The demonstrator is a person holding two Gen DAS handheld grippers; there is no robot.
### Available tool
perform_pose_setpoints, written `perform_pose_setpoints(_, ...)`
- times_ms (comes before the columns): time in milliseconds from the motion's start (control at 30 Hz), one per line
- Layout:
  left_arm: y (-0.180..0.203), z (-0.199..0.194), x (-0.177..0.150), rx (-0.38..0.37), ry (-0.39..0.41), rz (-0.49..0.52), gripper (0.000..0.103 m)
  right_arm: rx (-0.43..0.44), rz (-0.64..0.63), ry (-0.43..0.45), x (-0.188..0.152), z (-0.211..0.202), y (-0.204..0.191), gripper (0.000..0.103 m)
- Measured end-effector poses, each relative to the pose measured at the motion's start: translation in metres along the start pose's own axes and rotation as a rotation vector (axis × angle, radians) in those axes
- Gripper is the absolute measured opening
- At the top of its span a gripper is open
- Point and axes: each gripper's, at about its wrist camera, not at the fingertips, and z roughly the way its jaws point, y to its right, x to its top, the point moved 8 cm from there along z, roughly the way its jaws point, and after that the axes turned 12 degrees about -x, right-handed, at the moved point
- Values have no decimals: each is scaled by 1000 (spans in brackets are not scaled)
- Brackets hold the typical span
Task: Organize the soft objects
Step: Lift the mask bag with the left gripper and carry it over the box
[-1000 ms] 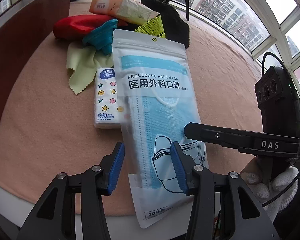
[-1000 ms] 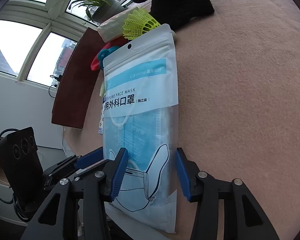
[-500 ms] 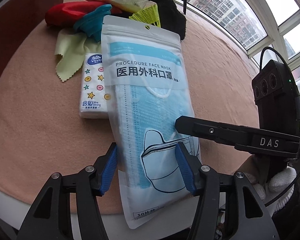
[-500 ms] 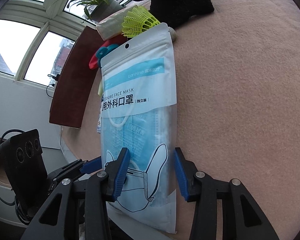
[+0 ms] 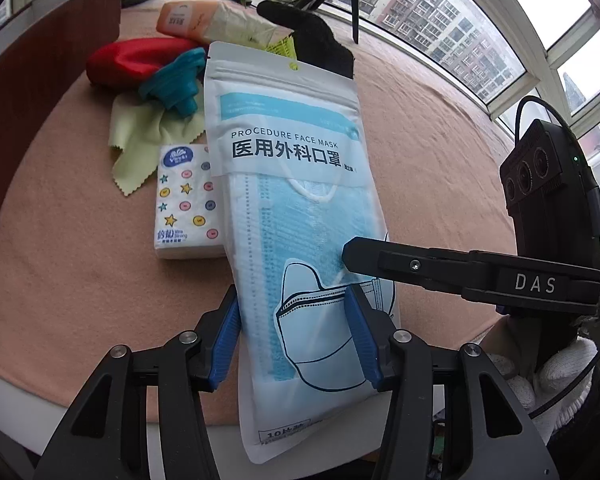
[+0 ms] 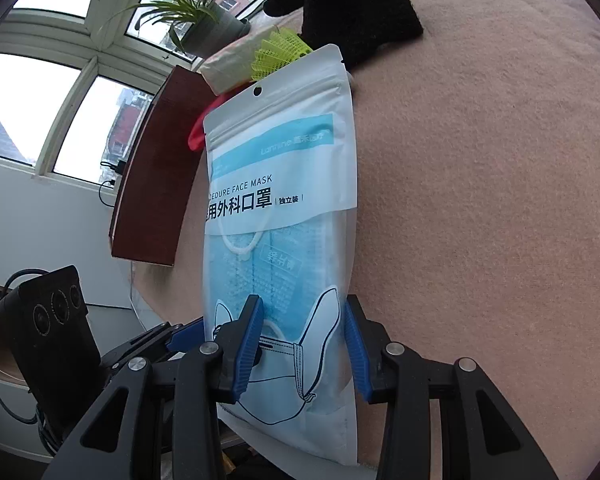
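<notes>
A white and blue face mask pack (image 5: 296, 208) is held up off the pink table (image 5: 440, 152), its bottom end past the near edge. My left gripper (image 5: 294, 340) has its blue pads at both sides of the pack's lower part. My right gripper (image 6: 304, 344) also straddles the lower part (image 6: 284, 216), its jaws closed against the pack's edges. In the left wrist view the right gripper's finger (image 5: 420, 266) lies across the pack from the right.
Behind the pack lie a tissue packet (image 5: 186, 204), a pale green cloth (image 5: 144, 136), a teal item (image 5: 176, 84), a red pouch (image 5: 136, 58), an orange wipes pack (image 5: 204, 24), a black glove (image 6: 352, 4) and a yellow mesh item (image 6: 280, 52). A brown panel (image 6: 152, 176) stands at the left.
The pack has shifted with both grippers, a little nearer and more upright in view. Both grippers keep their hold on its lower part.
</notes>
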Motion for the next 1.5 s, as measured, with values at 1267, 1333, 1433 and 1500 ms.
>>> perform_pose_setpoints(1267, -159, -215, 109, 96, 280, 5, 50, 70, -170, 109, 97, 14, -290, 37)
perform_pose_setpoints(1333, -171, -219, 115, 99, 281, -6, 50, 77, -166, 104, 100, 23, -301, 37)
perform_pose_setpoints(1433, -190, -222, 121, 105, 284, -31, 50, 81, -163, 99, 106, 37, -315, 37)
perform_pose_setpoints(1500, -198, -223, 123, 106, 285, -43, 50, 81, -161, 93, 111, 46, -323, 37)
